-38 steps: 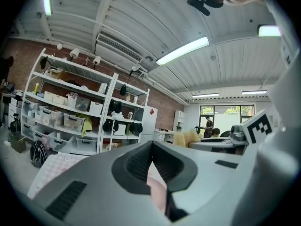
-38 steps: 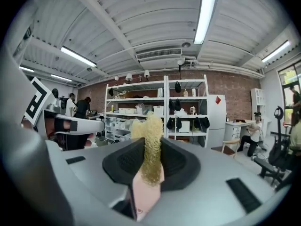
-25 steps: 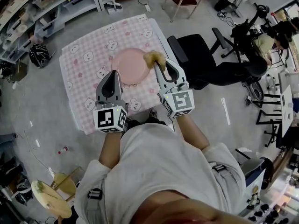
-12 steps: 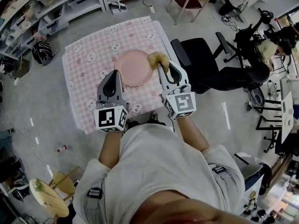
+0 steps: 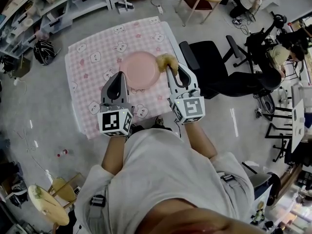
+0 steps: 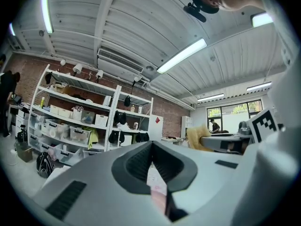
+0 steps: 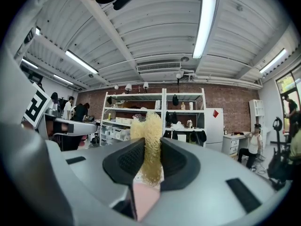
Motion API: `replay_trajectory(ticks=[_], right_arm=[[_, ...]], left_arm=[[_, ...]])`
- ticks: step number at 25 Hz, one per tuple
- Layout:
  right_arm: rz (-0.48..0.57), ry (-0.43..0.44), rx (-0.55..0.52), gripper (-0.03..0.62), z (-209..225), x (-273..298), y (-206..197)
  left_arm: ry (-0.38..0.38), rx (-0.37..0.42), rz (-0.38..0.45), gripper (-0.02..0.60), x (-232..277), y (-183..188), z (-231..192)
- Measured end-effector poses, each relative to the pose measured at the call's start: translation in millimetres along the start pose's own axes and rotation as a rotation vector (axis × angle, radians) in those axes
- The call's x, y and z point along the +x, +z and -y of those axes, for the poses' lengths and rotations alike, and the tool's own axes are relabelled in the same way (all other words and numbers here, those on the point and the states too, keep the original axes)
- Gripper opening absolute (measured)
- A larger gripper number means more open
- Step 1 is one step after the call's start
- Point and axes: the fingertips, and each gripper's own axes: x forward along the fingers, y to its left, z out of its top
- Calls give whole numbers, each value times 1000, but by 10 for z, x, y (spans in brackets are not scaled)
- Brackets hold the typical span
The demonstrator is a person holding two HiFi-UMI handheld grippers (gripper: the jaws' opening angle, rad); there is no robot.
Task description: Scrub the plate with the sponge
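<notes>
1. While the right gripper (image 5: 170, 71) keeps its fingers clamped on the yellow sponge (image 5: 165, 60), the pick-up step counts as done. In the right gripper view the sponge stands squeezed between the two fingers and sticks out above and below them.
2. The pink plate (image 5: 139, 66) lies flat near the middle of the desk (image 5: 92, 62), on a pink checked cloth. The sponge hangs at the plate's right rim. Whether it presses on the plate or hovers just over it cannot be told from these views.
3. The left gripper (image 5: 118, 76) sits at the plate's near-left edge with its fingers fully together and nothing pinched. The left gripper view shows only a pink strip through the slot below them. It does not appear to be steadying the plate.
4. Judged from this, the scrubbing is at its very start at best. The plate's face shows no suds or wipe marks, and the sponge is still at the rim. Strokes across the whole face seem to be left.
5. Compared with a second ago, very little differs. Both grippers hold the same pose, the sponge stays by the right rim, and the left fingers remain shut. Only the head view has drifted slightly, moving the desk a little in the picture.
</notes>
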Motion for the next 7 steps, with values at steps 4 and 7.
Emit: replay_trajectory(ticks=[4, 7], right_arm=[[0, -3, 2, 87, 27, 15, 2], [1, -4, 4, 87, 24, 19, -4]], left_arm=[[-2, 3, 2, 11, 30, 14, 7], [-1, 4, 2, 11, 41, 11, -1]])
